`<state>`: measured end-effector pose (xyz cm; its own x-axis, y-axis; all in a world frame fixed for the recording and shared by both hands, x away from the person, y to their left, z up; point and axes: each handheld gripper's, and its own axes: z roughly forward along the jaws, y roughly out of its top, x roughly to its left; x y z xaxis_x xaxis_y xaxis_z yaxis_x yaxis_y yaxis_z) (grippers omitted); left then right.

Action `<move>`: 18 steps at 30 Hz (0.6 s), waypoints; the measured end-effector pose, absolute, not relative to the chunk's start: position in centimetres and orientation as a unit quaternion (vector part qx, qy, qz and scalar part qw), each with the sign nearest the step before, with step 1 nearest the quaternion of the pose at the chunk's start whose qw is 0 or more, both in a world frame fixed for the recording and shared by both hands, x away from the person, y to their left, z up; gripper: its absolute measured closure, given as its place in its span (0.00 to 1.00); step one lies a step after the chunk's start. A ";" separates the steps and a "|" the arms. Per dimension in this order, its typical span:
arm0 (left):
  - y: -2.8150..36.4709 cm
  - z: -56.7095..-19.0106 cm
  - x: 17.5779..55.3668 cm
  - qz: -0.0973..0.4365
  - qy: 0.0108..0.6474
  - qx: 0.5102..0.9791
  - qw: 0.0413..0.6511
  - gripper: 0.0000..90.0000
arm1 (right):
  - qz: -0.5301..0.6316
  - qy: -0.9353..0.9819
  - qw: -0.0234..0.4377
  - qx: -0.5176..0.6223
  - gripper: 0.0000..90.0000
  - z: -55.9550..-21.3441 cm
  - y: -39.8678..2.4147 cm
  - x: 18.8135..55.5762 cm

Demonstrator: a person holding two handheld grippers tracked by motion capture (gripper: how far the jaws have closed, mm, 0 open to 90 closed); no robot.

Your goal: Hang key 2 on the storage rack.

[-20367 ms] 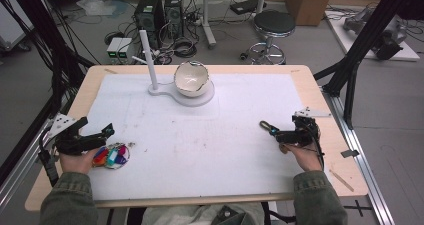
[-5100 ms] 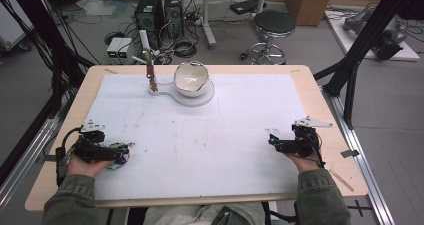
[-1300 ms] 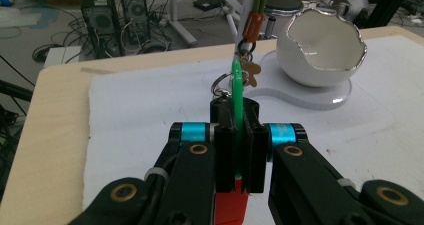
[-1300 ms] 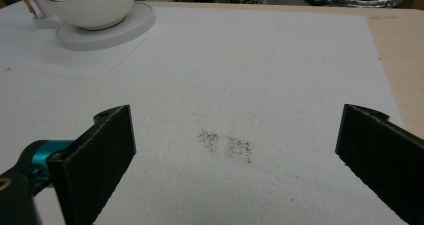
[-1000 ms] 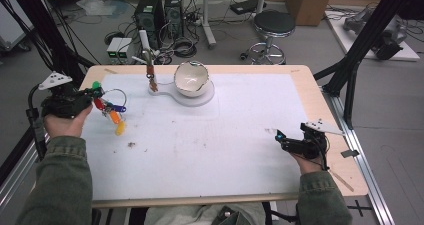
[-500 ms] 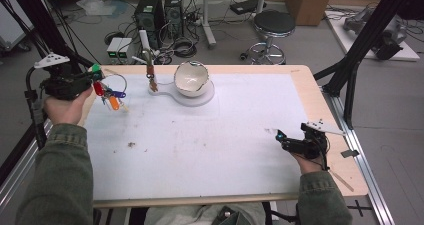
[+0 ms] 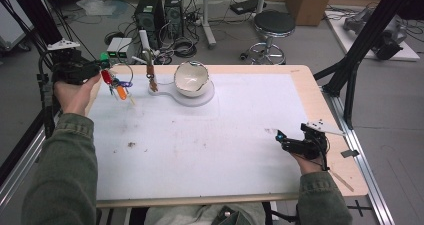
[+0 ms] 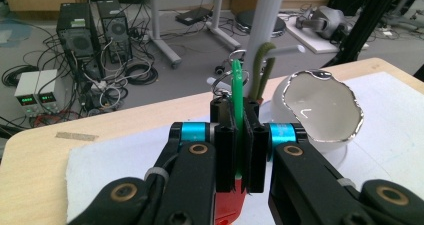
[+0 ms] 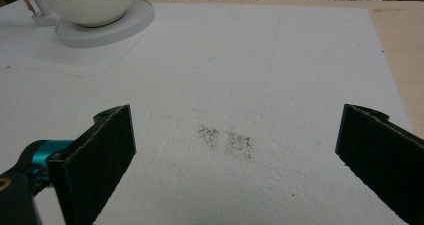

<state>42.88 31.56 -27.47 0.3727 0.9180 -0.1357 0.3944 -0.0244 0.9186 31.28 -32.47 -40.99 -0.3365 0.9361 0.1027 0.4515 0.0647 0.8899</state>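
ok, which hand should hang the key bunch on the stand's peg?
Left, probably. The left tool is shut on the key bunch's green tag, raised close to the stand and its peg. The right tool sits open, holding nothing, at the far table edge.

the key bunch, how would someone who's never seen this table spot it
Start at the white bowl on its stand at the table's far edge, then look left to the left tongs, held above the mat. The key bunch hangs from them: a ring of bright green, red and orange tags, the only colourful cluster there.
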 end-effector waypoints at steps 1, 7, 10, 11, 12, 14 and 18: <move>31.6 -27.5 43.0 0.265 0.496 0.663 0.494 0.96 | 0.455 0.679 0.265 0.511 0.02 -41.0 -32.5 31.2; 31.9 -27.3 44.1 0.263 0.515 0.651 0.492 0.96 | 0.458 0.678 0.262 0.512 0.02 -41.1 -32.7 31.1; 32.0 -27.1 44.7 0.267 0.520 0.649 0.487 0.96 | 0.459 0.679 0.263 0.509 0.02 -41.1 -32.7 31.2; 32.0 -27.1 44.9 0.267 0.522 0.648 0.486 0.96 | 0.458 0.680 0.264 0.508 0.02 -41.1 -32.7 31.1; 31.9 -27.0 45.0 0.269 0.525 0.647 0.483 0.96 | 0.459 0.679 0.263 0.509 0.02 -41.1 -32.7 31.1; 31.8 -26.8 45.4 0.271 0.527 0.647 0.479 0.96 | 0.459 0.678 0.262 0.510 0.02 -41.1 -32.7 31.1; 31.3 -26.5 46.0 0.275 0.526 0.645 0.481 0.96 | 0.462 0.677 0.261 0.511 0.02 -41.0 -32.8 31.0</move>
